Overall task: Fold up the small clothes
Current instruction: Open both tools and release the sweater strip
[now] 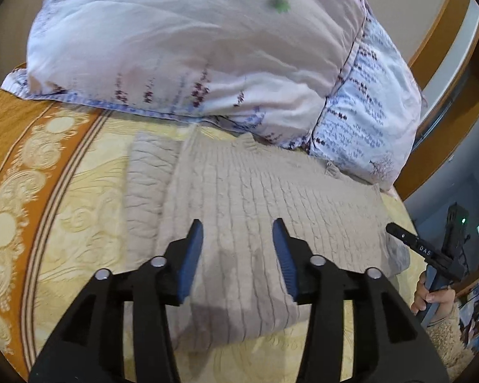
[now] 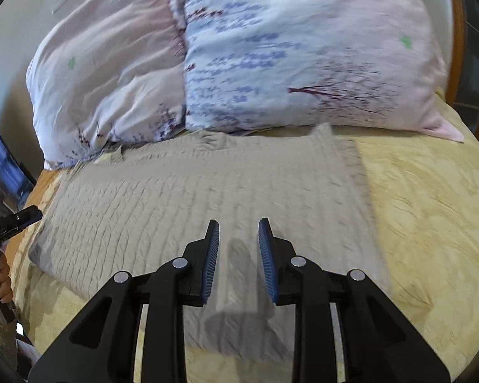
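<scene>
Beige garment [image 1: 239, 210] flat on bed [image 1: 79, 198], pillows [image 1: 191, 48] at 12 o'clock. Left gripper [image 1: 238, 249] and right gripper [image 2: 239, 249] both released, hovering over near hem. Advice: pinch hem corners evenly, lift low, fold toward 12, keep edges aligned.

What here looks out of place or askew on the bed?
Nothing is spilled or damaged. The beige garment lies mostly flat on the bedspread, its top edge against the pillows. Both grippers, left and right, are open above it.
</scene>
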Demonstrator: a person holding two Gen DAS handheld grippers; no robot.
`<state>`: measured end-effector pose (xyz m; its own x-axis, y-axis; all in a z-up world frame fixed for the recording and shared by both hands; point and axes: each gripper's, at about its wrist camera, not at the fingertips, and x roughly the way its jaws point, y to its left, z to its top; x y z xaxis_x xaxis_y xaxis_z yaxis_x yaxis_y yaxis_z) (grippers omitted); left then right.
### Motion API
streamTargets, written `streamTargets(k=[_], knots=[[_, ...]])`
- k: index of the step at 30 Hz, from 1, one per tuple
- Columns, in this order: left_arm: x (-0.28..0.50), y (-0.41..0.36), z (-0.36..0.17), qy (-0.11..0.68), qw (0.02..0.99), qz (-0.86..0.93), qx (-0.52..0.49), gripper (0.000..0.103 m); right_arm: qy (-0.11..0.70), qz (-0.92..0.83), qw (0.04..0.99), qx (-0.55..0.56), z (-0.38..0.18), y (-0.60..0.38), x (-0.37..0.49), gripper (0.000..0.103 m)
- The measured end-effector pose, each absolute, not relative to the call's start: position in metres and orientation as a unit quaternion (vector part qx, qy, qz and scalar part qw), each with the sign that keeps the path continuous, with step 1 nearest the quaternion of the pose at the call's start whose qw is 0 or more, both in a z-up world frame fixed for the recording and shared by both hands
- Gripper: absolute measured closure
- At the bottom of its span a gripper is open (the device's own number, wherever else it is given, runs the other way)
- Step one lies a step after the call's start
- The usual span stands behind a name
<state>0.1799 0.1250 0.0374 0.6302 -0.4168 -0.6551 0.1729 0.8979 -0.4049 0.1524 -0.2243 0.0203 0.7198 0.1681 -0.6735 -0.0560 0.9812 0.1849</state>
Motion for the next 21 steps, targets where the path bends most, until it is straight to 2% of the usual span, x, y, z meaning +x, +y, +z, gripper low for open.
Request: streamTargets(k=[6, 12, 21], knots=[[0.197, 0.123, 0.012, 0.433, 0.876, -0.145, -0.154, 0.055, 0.394, 0.055, 0.916, 0.057, 0.000, -0.219, 0.167, 0.075], [0.195, 0.125, 0.010, 0.430, 0.876, -0.150, -0.158, 0.055, 0.394, 0.056, 0.915, 0.065, 0.001, -0.221, 0.162, 0.074], [0.200, 0.190, 0.022, 0.407, 0.854, -0.127, -0.299, 0.047, 0.397, 0.064, 0.911, 0.094, 0.001, -0.226, 0.163, 0.074]])
